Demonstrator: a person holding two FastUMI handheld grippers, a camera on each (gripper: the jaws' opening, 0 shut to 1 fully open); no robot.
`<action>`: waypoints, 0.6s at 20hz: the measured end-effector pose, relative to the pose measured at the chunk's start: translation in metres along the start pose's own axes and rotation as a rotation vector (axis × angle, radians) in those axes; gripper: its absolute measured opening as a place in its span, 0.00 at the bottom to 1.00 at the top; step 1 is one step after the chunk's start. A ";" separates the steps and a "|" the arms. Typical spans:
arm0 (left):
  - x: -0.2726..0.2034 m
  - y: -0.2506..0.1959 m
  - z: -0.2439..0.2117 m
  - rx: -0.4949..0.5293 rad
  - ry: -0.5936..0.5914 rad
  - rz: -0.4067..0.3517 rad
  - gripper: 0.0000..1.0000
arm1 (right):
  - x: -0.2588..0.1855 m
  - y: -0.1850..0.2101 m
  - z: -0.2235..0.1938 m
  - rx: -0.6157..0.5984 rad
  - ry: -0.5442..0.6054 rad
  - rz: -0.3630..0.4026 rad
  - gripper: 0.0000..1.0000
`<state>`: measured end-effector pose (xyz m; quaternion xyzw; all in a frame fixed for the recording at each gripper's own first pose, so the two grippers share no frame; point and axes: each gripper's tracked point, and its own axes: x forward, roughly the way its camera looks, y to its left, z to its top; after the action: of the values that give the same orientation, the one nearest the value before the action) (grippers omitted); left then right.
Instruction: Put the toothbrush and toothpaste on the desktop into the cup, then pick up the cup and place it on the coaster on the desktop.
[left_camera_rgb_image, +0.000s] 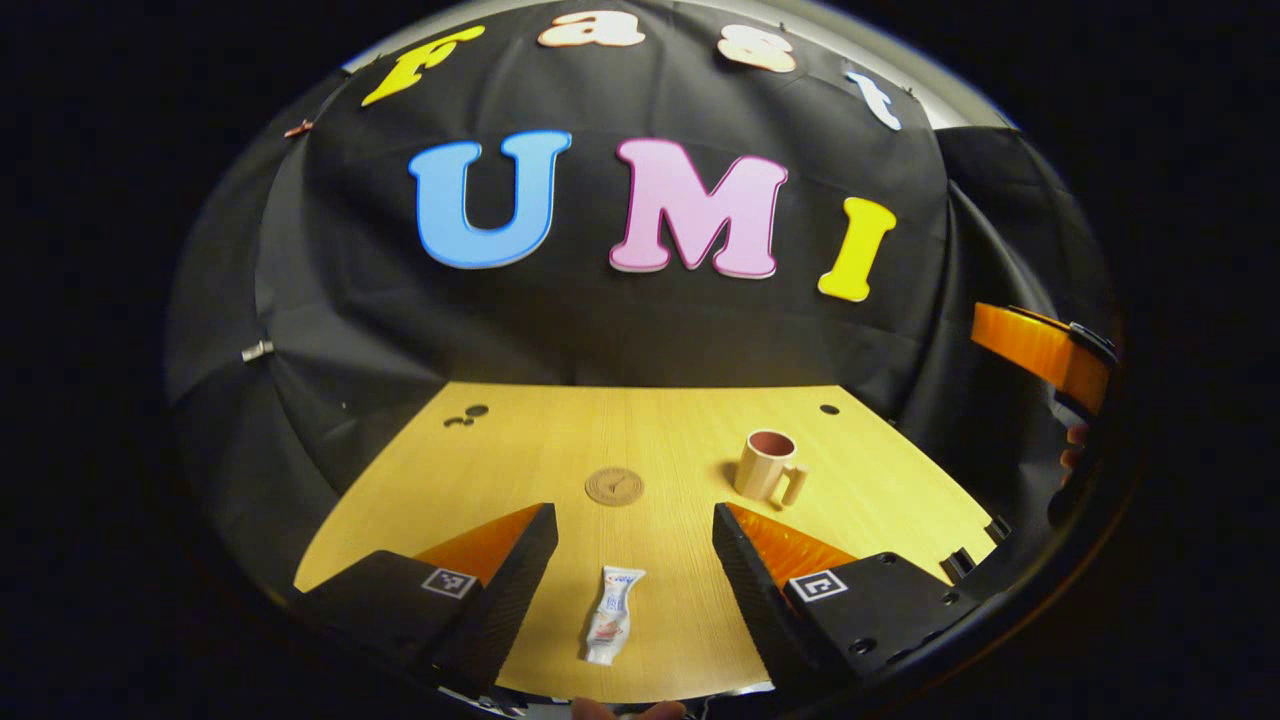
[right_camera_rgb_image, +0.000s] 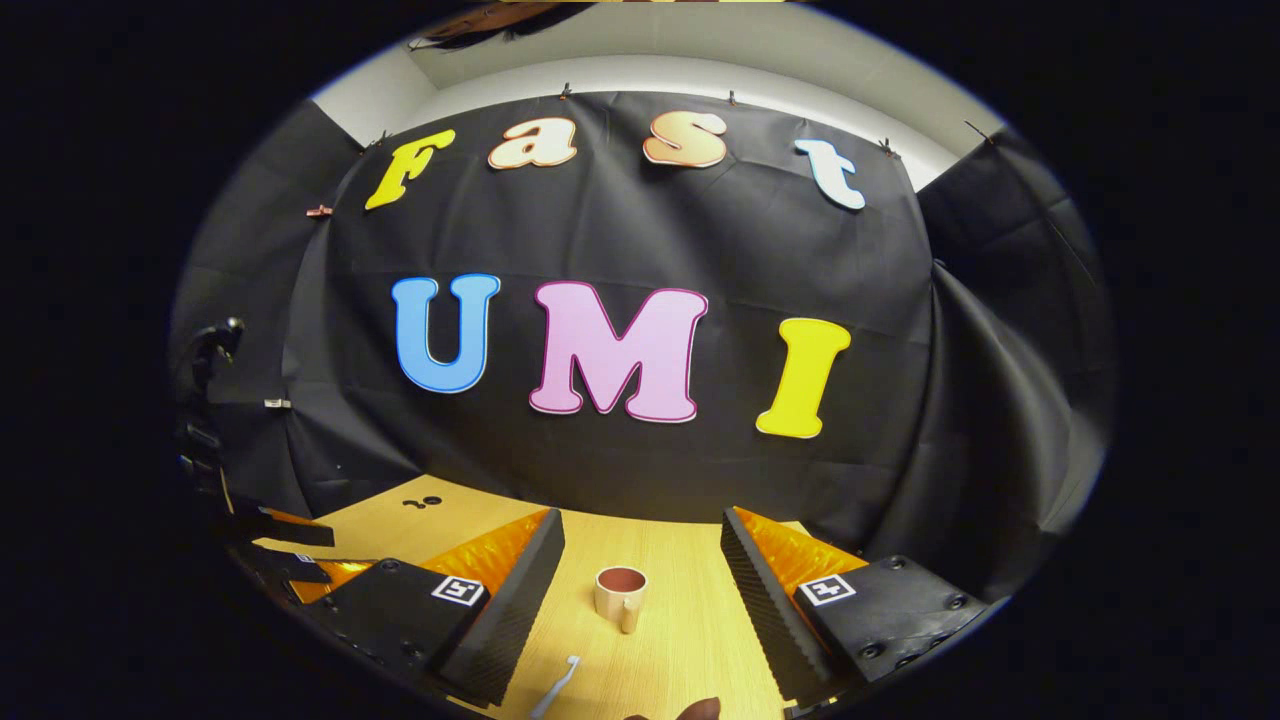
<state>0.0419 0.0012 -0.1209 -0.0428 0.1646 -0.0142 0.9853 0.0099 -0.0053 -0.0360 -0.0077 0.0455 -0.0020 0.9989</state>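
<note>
While both tools hang above the counter (left_camera_rgb_image: 660, 430) with jaws wide apart and nothing between them, the toothpaste (left_camera_rgb_image: 612, 615) lies between the left tool (left_camera_rgb_image: 632, 560) fingers near the front edge. Bare wood separates it from the coaster (left_camera_rgb_image: 614, 486) at 12 o'clock and the cup (left_camera_rgb_image: 766, 465) at 1 o'clock. Below the right tool (right_camera_rgb_image: 642, 570), the toothbrush (right_camera_rgb_image: 556, 688) lies at 7 o'clock of the cup.

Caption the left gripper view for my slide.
Open left claw hovers over toothpaste; cup and coaster wait beyond.
</note>
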 end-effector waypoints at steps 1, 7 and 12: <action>0.009 0.002 -0.010 -0.009 0.029 -0.002 0.98 | 0.000 -0.001 -0.005 0.001 0.013 -0.001 0.97; 0.069 0.013 -0.075 0.017 0.178 -0.010 0.97 | 0.005 -0.006 -0.034 -0.001 0.090 -0.011 0.97; 0.101 0.018 -0.126 0.040 0.307 -0.028 0.98 | 0.012 -0.015 -0.054 -0.008 0.134 -0.030 0.97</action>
<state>0.0967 0.0051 -0.2736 -0.0226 0.3121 -0.0378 0.9490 0.0166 -0.0207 -0.0910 -0.0123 0.1123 -0.0173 0.9934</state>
